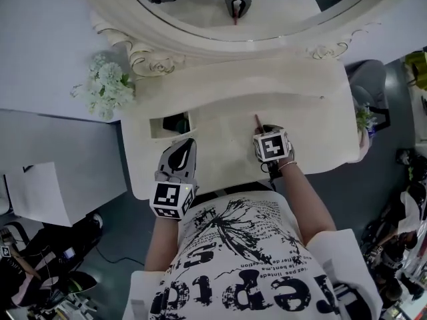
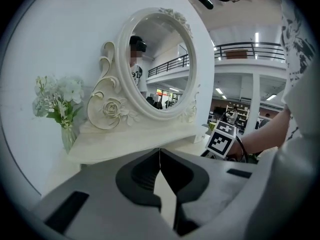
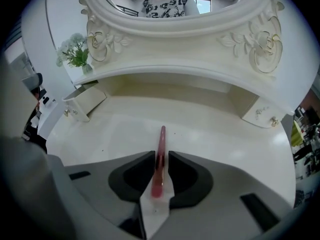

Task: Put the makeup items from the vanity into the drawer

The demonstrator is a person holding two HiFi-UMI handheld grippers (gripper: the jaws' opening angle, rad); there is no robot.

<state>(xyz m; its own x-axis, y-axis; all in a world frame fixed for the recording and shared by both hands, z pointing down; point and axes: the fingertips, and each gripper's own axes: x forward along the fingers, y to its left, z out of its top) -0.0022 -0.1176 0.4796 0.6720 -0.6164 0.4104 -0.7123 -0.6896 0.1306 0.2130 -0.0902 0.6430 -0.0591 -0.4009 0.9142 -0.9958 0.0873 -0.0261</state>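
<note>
Jaws of right gripper (image 3: 160, 156) pinched on slim pink makeup stick (image 3: 161, 139) about mid-length, low over table (image 3: 215, 129); left gripper (image 2: 160, 154) jaws together, empty. Likely light, stiff, slick; firm central hold suits.

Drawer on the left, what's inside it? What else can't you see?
Head view: the drawer is dark inside, its contents too small to tell.
Right gripper view: the pink stick blurs at its near end between the right tongs, so what makeup it is stays unclear.
Left gripper view: the body of the left tongs hides the drawer.
</note>
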